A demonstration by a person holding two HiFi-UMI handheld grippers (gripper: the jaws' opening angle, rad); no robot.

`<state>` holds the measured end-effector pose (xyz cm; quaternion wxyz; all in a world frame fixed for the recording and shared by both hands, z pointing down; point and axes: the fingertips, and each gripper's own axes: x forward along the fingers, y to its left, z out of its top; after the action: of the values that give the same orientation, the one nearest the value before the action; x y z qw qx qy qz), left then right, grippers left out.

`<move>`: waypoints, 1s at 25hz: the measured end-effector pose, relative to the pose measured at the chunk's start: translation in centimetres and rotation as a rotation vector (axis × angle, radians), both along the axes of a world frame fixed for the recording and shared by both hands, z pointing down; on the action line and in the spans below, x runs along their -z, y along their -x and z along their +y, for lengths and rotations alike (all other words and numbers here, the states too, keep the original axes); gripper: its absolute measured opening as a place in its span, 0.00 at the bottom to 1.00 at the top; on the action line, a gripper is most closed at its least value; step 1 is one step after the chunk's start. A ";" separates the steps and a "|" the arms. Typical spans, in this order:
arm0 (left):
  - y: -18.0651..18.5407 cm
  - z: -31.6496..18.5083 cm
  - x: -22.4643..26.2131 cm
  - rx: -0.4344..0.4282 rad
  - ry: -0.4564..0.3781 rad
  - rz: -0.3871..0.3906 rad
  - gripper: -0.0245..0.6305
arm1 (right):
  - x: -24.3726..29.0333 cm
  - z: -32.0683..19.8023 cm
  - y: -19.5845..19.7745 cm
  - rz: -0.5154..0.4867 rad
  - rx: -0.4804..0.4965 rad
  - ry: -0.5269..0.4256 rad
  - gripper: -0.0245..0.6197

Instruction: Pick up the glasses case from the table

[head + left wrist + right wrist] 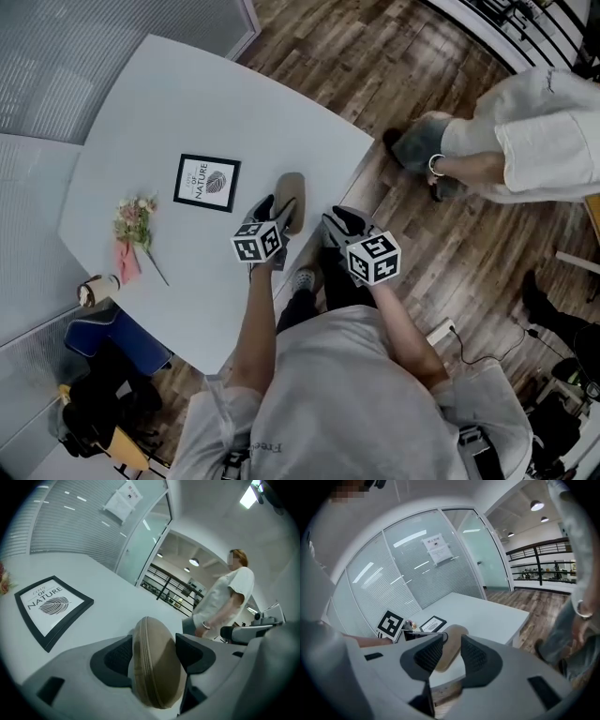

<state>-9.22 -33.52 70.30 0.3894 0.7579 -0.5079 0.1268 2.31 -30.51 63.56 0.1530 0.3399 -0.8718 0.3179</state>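
The tan oval glasses case (292, 197) lies on the white table (178, 103) near its front edge. My left gripper (274, 214) is at the case's near end. In the left gripper view the case (157, 667) fills the space between the wide-spread jaws, and the gripper (152, 651) is open around it while the case rests on the table. My right gripper (342, 223) hovers just past the table edge, to the right of the case. Its jaws (451, 656) stand a little apart with nothing between them, and the case (452, 634) shows beyond the gap.
A black-framed leaf print (206, 182) lies left of the case. A small flower bunch (136, 225) and a paper cup (97, 289) sit further left. A person in white (511, 141) stands on the wooden floor to the right. A blue chair (112, 342) is at the table's near-left corner.
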 end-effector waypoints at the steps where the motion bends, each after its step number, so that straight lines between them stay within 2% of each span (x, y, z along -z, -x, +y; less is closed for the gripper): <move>1: -0.3 -0.1 0.0 -0.005 0.001 0.009 0.46 | -0.1 0.0 -0.1 0.000 -0.005 0.002 0.22; 5: -1.0 0.0 -0.5 -0.032 0.001 0.025 0.48 | -0.4 0.3 -0.4 0.002 -0.023 0.006 0.22; 19: -2.5 -0.1 -1.0 -0.002 0.034 0.103 0.47 | -0.5 -0.5 -2.5 0.001 -0.064 0.004 0.22; 25: -2.8 0.0 -1.0 0.008 0.054 0.105 0.47 | -0.5 -0.6 -3.7 0.001 -0.087 0.007 0.22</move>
<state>-6.42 -33.52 71.29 0.4363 0.7507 -0.4860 0.0992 6.04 -31.08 64.02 0.1407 0.3769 -0.8550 0.3273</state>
